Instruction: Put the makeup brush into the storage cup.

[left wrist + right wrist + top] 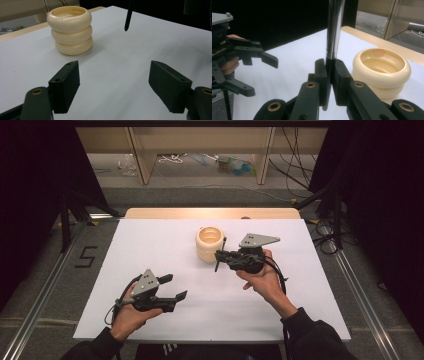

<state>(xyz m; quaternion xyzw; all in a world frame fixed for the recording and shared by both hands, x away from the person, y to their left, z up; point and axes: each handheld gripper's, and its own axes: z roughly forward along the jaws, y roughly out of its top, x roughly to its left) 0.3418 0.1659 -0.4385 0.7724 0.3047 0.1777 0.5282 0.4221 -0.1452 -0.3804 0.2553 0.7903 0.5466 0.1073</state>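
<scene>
A cream ribbed pot (209, 243), shaped like three stacked rings and open on top, stands on the white table (150, 245) toward the back middle. Just right of it my right gripper (220, 256) is shut on a thin rod (220, 254), silver above and black below. The right gripper view has the rod (334, 27) upright between the pads (321, 75), with the pot (382, 70) close at the right. My left gripper (176, 286) is held open near the front left with nothing in it. Its view looks past both fingers (65, 85) at the pot (71, 30) and the rod's black tip (128, 17).
Bare white table surface lies all around the pot, with a wooden strip (210, 213) along the far edge. Beyond it stand shelf legs, cables and small items on the floor (235, 166). Metal rails (45, 285) run along both sides.
</scene>
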